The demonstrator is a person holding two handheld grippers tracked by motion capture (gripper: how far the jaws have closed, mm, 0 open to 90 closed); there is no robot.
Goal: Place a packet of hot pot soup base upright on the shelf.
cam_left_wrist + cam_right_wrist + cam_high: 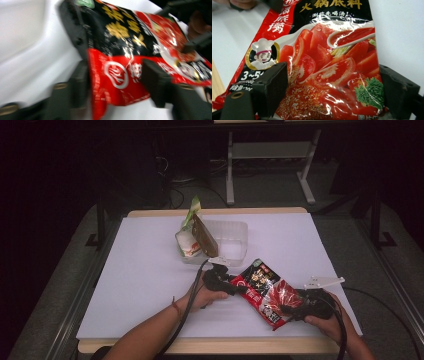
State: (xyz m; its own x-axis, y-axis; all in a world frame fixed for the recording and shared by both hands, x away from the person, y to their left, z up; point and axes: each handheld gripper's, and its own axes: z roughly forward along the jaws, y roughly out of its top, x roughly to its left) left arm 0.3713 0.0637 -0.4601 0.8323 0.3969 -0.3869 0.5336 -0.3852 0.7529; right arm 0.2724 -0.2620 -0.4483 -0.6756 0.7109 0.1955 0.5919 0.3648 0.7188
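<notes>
Right gripper [292, 309]: nearest the person, at the near right of the table. In the right gripper view its two black jaws stand one at each side of the packet's lower end; whether they actually pinch it, I cannot tell.

Soup-base packet [265, 290]: a red and black sachet printed with tomatoes, broccoli and a small chef. It lies slantwise on the white table top [140, 285], or is held just above it, between the two grippers, and is well short of the tub.

Left gripper [239, 289]: at the packet's upper, far end. In the blurred left gripper view [113, 82] one jaw is at the packet's side edge and the other over its printed face, so it looks to grip that end, though the blur leaves some doubt.

Hands: the left hand [207, 292] and right hand [325, 320] each wrap a gripper handle, forearms coming in from the near edge.

Clear plastic tub [235, 240]: farther back, near the table's middle.

Packets in tub: a green and white pouch [189, 235] and a brown sachet [205, 237] stand leaning at its left end.

Progress: my judgement is that packing is partly done, with two items in the tub. The red packet remains to be carried across and put in the free right part.
</notes>
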